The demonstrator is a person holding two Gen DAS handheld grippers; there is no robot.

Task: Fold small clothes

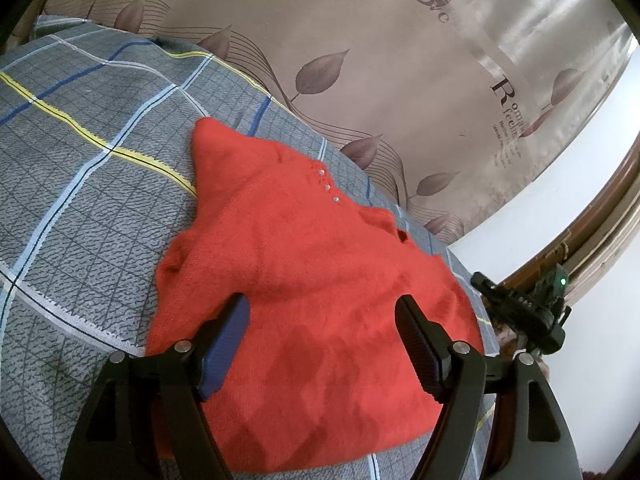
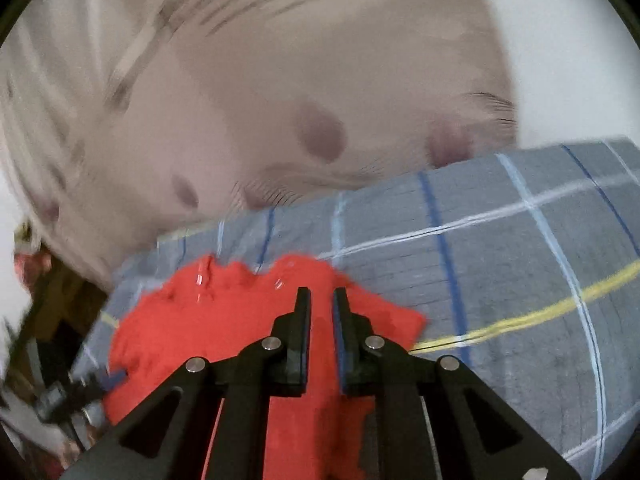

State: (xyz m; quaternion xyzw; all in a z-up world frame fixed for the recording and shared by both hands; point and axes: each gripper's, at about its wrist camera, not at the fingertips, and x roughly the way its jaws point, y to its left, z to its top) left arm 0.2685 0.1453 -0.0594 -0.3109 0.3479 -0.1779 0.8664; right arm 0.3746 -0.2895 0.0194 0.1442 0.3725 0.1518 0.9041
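Note:
A red knitted sweater [image 1: 304, 272] with small clear buttons lies flat on a grey plaid bedcover [image 1: 92, 152]. My left gripper [image 1: 324, 314] hovers over its near hem, jaws wide open, nothing between the pads. My right gripper [image 1: 520, 312] sits at the sweater's right edge. In the right wrist view, which is blurred, the right gripper [image 2: 322, 300] has its jaws nearly together, with red fabric of the sweater [image 2: 224, 320] filling the narrow gap. The left gripper [image 2: 92, 384] shows at the lower left of that view.
A brown leaf-print mattress [image 1: 360, 40] stands upright behind the bed. A white wall [image 1: 580, 184] and wooden trim [image 1: 600, 216] are on the right. The plaid bedcover [image 2: 500, 264] stretches on to the right of the sweater.

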